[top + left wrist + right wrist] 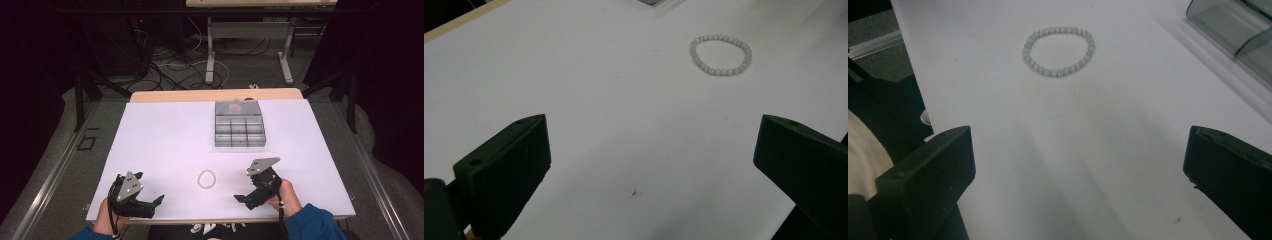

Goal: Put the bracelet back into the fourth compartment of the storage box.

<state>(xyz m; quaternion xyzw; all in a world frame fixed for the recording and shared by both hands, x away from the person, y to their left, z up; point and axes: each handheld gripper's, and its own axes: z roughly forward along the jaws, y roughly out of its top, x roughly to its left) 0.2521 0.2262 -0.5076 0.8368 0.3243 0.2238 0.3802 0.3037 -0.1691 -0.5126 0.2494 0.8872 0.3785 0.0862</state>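
High view: a white bead bracelet (206, 179) lies flat on the white table (165, 140), near edge, between both grippers. Left gripper (148, 201), jaws spread wide, empty. Right gripper (245, 192), jaws wide apart too, empty. Clear compartment box (239, 123) sits farther back, right of centre.

We are seeing the white table (165, 145) glowing brightly while the surroundings are sinking into near black. Both gripper views are looking dim, greyish and soft, with the near jaws blurring.
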